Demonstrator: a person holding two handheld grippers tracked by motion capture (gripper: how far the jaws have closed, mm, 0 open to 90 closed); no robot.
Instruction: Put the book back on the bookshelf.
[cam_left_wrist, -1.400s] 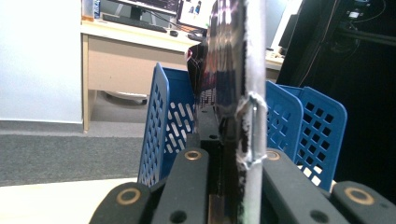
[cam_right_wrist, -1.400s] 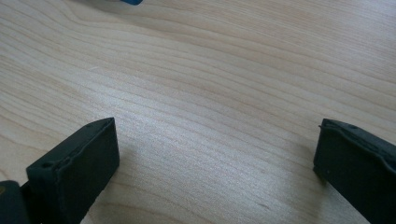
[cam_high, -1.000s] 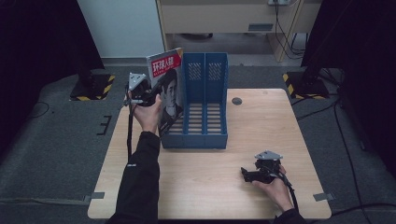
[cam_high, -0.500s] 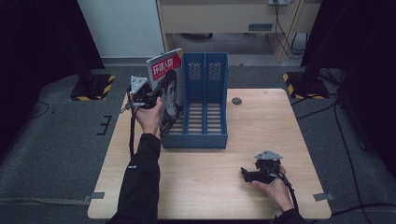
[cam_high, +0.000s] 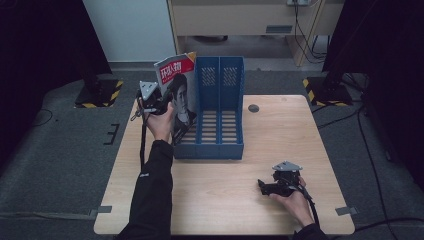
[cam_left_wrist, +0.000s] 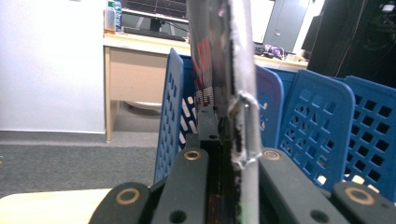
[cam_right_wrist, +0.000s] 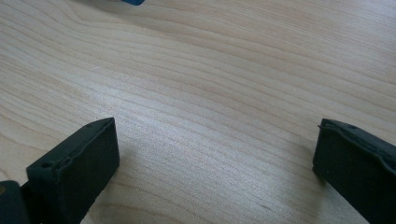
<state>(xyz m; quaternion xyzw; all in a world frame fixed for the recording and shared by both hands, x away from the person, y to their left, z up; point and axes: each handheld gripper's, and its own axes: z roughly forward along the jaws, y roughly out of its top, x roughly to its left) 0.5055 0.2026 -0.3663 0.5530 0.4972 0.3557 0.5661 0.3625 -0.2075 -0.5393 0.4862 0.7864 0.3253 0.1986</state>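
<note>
Left gripper (cam_high: 167, 102) clamped on magazine (cam_high: 177, 97) — jaws tight on its edge, seen edge-on in left gripper view (cam_left_wrist: 231, 93). Magazine held upright, slightly tilted, at the left outer wall of the blue file rack (cam_high: 220, 115), lower end down by the rack's front-left corner. Cannot tell from above whether the bottom edge sits inside the left slot or just outside the wall.

Key relation: rack slots run front-to-back toward the far edge of the worktop (cam_high: 280, 210); magazine's flat face roughly parallel to the slot walls, long axis near vertical. Slot lies just to the right of the gripped magazine, perforated blue dividers (cam_left_wrist: 322, 121) right behind it in left gripper view. Likely next move — short shift right, then down, keeping the magazine upright so its corner clears the wall top.

Right gripper (cam_high: 272, 186) resting on the worktop near the front-right corner, jaws apart, nothing between them, bare wood under them (cam_right_wrist: 210, 116). Well apart from the rack; left hand (cam_high: 160, 125) clearly the nearer one for the insert.
</note>
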